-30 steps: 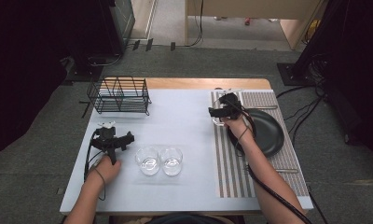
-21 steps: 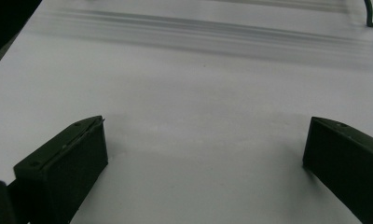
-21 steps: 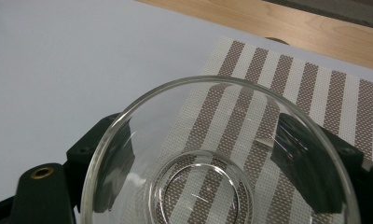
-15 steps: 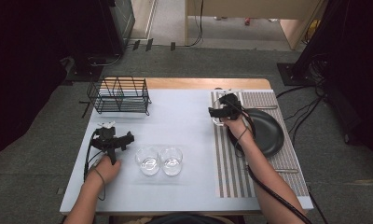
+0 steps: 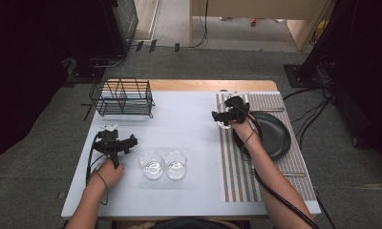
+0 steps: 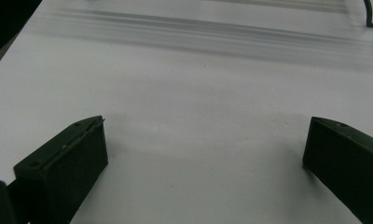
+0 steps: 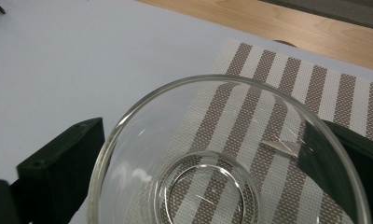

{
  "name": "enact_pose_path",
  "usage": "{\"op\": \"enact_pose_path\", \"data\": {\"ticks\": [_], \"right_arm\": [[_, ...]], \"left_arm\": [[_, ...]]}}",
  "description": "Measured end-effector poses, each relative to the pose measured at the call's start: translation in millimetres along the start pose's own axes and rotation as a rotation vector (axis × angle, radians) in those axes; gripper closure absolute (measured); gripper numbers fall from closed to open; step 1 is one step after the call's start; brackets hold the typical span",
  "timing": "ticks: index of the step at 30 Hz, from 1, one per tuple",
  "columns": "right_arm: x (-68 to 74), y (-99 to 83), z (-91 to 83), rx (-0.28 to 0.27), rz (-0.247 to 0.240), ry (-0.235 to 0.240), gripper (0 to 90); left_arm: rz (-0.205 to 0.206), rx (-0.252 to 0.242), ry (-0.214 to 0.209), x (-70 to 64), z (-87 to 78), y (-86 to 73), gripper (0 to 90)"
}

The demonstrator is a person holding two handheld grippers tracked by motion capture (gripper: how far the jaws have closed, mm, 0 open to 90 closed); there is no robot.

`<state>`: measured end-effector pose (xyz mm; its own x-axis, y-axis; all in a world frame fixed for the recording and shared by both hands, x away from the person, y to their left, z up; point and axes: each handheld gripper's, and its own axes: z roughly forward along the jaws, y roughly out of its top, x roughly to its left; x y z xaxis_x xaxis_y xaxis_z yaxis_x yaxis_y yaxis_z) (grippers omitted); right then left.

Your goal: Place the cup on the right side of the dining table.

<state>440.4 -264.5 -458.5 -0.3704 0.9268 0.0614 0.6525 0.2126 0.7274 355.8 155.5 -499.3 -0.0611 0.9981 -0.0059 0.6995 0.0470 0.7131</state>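
Left of the striped placemat, near the counter edge, the left gripper rests low, jaws spread wide over bare surface, holding nothing. Right of it, still short of the placemat, two glass bowls stand touching, untouched. A wire rack sits at the far corner. On the placemat's far end the right gripper holds a third glass bowl; in the right gripper view the rim lies between the jaws, one jaw outside the left wall, the other beside the right wall. Whether they press the glass, I cannot tell. Black plate just right. Judged: one bowl placed or nearly, two left.
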Motion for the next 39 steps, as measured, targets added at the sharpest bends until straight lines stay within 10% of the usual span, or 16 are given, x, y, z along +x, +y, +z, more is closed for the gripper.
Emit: {"op": "enact_pose_path", "data": {"ticks": [39], "right_arm": [[2.2, 7.9, -24.8, -0.037, -0.011, 0.038, 0.0]], "left_arm": [[0.004, 0.002, 0.003, -0.4, 0.4, 0.3, 0.0]]}}
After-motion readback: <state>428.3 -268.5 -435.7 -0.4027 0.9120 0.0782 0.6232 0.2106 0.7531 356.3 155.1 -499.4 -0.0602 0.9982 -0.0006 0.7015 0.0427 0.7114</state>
